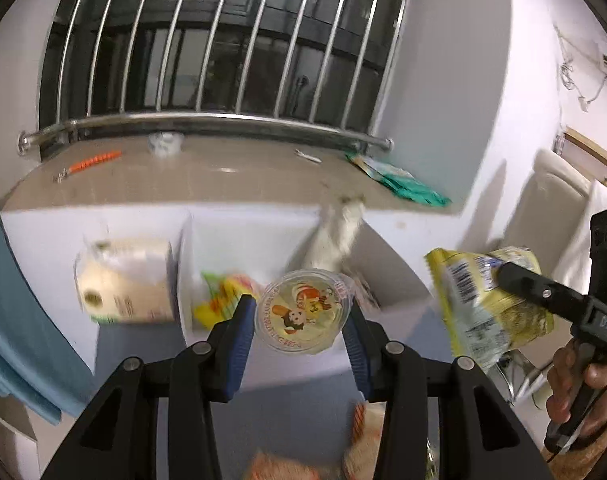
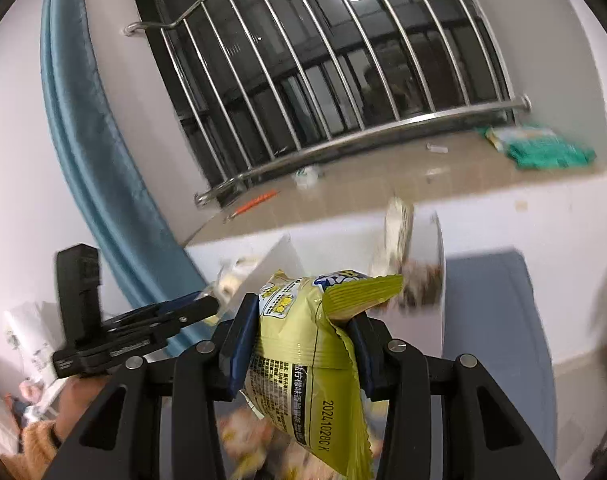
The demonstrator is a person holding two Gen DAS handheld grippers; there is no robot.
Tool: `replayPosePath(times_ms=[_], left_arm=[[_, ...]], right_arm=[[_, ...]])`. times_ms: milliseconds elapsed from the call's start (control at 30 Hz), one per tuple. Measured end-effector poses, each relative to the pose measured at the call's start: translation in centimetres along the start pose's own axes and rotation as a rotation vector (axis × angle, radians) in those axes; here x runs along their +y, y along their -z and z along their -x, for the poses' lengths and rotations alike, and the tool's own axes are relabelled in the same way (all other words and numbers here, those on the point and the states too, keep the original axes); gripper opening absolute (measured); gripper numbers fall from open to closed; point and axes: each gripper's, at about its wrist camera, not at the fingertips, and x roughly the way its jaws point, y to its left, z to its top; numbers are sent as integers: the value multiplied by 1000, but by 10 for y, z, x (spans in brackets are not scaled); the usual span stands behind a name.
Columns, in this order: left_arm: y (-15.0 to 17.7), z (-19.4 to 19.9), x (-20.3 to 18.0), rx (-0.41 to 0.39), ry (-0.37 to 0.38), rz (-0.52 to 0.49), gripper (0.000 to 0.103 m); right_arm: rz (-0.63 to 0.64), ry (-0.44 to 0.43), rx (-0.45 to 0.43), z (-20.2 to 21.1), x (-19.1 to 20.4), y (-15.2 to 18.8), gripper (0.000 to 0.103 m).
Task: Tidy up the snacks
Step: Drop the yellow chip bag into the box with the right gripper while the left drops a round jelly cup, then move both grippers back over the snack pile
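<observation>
left gripper (image 1: 301,320): blue pads clamped on a round jelly cup (image 1: 301,312), foil lid with a cartoon facing the camera; held in the air, in front of the box.
right gripper (image 2: 299,344): clamped on a yellow-green snack bag (image 2: 303,344), pinched near its crimped top, rest hanging down and crumpled; also seen at right in the left view.
step: both snacks held, judged on the way to the white storage box (image 1: 247,228).
box: open, far side against the wall under the sill; a yellow-orange packet (image 1: 219,296) already lies in its left part, a pale packet (image 1: 335,240) leans at the far right corner.
how to do it well: bring the cup over a free spot, lid up, lower before letting go; drop the bag flat beside it, one hand at a time so the grippers don't collide.
risk: bag held by a thin edge, may slip; frames blurred.
surface: grey-blue top near the camera, more snack packets (image 1: 363,440) below, blurred.
left of box: pack of paper rolls (image 1: 127,280).
room: tiled windowsill (image 1: 223,176), steel window bars (image 1: 223,40), dark outside; green packs (image 1: 399,180) at right, orange tool (image 1: 91,164) at left, blue curtain (image 2: 87,140).
</observation>
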Motion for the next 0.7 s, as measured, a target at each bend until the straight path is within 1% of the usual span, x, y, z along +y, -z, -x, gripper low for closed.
replayPosePath(times_ms=[67, 133, 200, 233, 267, 300, 333, 367, 400, 467, 533, 700], left_arm=[[-21, -16, 4, 3, -26, 6, 47], [-35, -31, 8, 16, -31, 5, 47], [-47, -44, 7, 12, -66, -31, 47], [-52, -52, 7, 18, -75, -37, 48], [-55, -59, 8, 35, -66, -30, 50], [-57, -65, 11, 56, -56, -24, 70], [-58, -73, 14, 83, -59, -9, 85], [-56, -75, 16, 86, -72, 6, 103], [-54, -71, 18, 75, -77, 16, 103], [-50, -68, 20, 75, -90, 17, 103], [-46, -63, 22, 76, -89, 13, 103], [-36, -36, 20, 55, -81, -15, 103]], right_arm=[[2, 26, 9, -24, 0, -22, 47], [-12, 46, 36, -51, -5, -41, 47], [-20, 74, 63, -77, -11, -56, 47], [-11, 94, 71, -88, -13, -63, 48], [-12, 108, 74, -95, -14, -67, 51], [-27, 108, 86, -104, -18, -72, 57], [-54, 102, 125, -114, -22, -76, 86], [-74, 108, 137, -117, -25, -76, 103], [-99, 116, 124, -117, -27, -77, 103], [-102, 140, 91, -110, -26, -75, 103], [-67, 157, 69, -102, -21, -72, 103], [-2, 147, 65, -79, -8, -61, 103]])
